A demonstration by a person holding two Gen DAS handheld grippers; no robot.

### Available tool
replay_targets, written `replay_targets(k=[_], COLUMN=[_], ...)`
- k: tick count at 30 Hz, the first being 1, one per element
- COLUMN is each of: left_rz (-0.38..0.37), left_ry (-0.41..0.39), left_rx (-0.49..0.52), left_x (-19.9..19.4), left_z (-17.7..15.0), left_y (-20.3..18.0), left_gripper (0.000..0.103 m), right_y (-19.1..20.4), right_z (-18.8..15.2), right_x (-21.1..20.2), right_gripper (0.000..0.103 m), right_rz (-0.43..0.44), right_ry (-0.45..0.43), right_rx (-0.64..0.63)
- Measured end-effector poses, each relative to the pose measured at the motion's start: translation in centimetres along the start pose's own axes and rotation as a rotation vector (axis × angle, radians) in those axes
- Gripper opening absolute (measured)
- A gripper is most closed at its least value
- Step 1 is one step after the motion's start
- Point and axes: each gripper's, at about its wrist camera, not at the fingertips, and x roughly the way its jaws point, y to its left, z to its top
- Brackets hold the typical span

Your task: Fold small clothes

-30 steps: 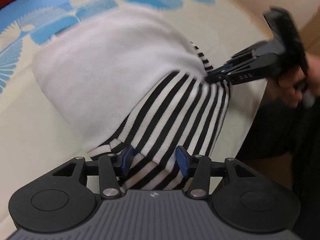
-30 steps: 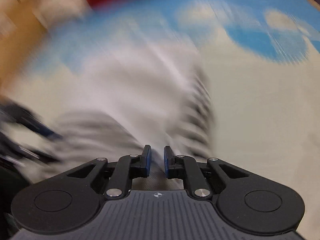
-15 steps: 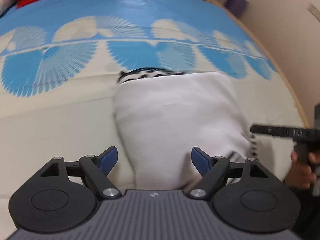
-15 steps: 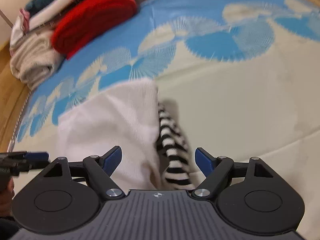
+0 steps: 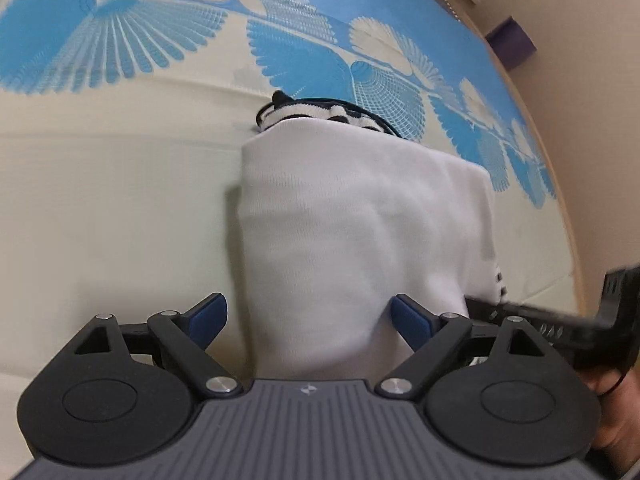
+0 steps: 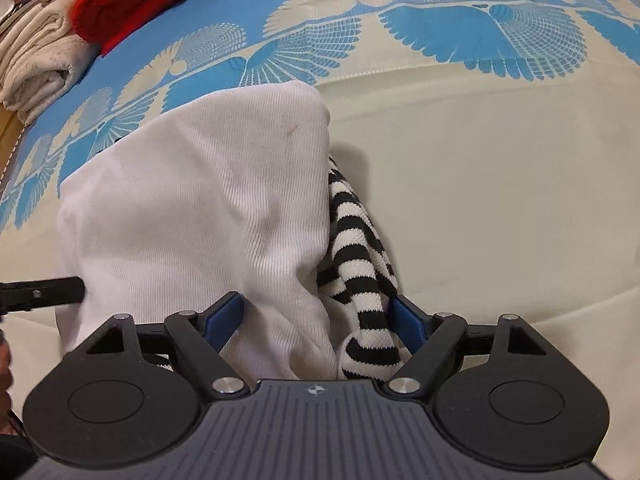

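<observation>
A small folded garment, white on top (image 5: pixel 360 220) with black-and-white striped parts (image 5: pixel 316 114) peeking out, lies on the bed. My left gripper (image 5: pixel 310 318) is open, its jaws wide apart at the near edge of the white fabric. In the right wrist view the white fabric (image 6: pixel 208 200) lies left and a striped sleeve (image 6: pixel 360 260) trails down on the right. My right gripper (image 6: pixel 318 318) is open, with cloth lying between its jaws at the near edge. The right gripper also shows in the left wrist view (image 5: pixel 560 320), and the left gripper's tip shows in the right wrist view (image 6: pixel 44 292).
The bed cover (image 5: pixel 100 220) is cream with blue fan patterns (image 6: pixel 480 28). A red knit item (image 6: pixel 152 4) and a folded cream cloth (image 6: pixel 36 68) lie at the far left. The bed's wooden edge (image 5: pixel 568 216) runs along the right.
Both grippers let go of the striped cloth and opened wide. The garment now lies folded with the white side up, and both grippers have pulled back to its near edge.
</observation>
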Motion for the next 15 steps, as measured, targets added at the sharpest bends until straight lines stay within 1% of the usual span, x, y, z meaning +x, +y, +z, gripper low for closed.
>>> replay_targets(k=[1,3,4,5,6,7,8,9,10,11,12,13,14,15], left_rz=[-0.019,-0.024,-0.021,-0.023,-0.021,-0.016,-0.009,-0.004,-0.003,-0.004,-0.008,-0.011,-0.011,-0.003], left_ry=[-0.005,0.004,0.015,0.015,0.005,-0.001,-0.005,-0.009,-0.018,-0.027,-0.038,-0.049,-0.065,-0.094], left_rx=[0.009,0.025,0.019,0.011,0.008,0.009,0.01,0.013,0.023,0.036,0.046,0.056,0.071,0.098], left_x=[0.2,1.2,1.7,2.1,2.3,2.4,2.6,2.6,2.6,2.3,1.9,1.4,0.7,-0.1], left_z=[0.1,0.1,0.1,0.2,0.2,0.2,0.3,0.4,0.5,0.6,0.8,1.1,1.2,1.4], left_y=[-0.1,-0.4,-0.5,-0.5,-0.7,-0.8,-0.9,-1.1,-1.4,-1.6,-1.8,-2.0,-2.3,-2.8], left_gripper=[0.093,0.093,0.093,0.092,0.092,0.089,0.085,0.082,0.072,0.06,0.054,0.046,0.042,0.042], right_y=[0.0,0.0,0.0,0.0,0.0,0.0,0.2,0.4,0.5,0.7,0.9,1.1,1.3,1.6], right_z=[0.1,0.3,0.3,0.4,0.4,0.4,0.4,0.5,0.5,0.6,0.6,0.8,0.9,1.1], right_x=[0.2,0.3,0.3,0.4,0.4,0.5,0.4,0.4,0.4,0.3,0.0,-0.1,-0.4,-0.7], right_gripper=[0.08,0.073,0.065,0.054,0.049,0.039,0.031,0.028,0.025,0.021,0.02,0.018,0.017,0.017], right_rz=[0.004,0.017,0.028,0.039,0.055,0.062,0.061,0.058,0.05,0.044,0.039,0.039,0.04,0.046], right_ry=[0.0,-0.001,-0.002,-0.002,-0.002,-0.004,-0.01,-0.016,-0.024,-0.033,-0.048,-0.062,-0.084,-0.111], right_rx=[0.003,0.008,0.016,0.026,0.04,0.048,0.048,0.044,0.04,0.039,0.039,0.04,0.044,0.051])
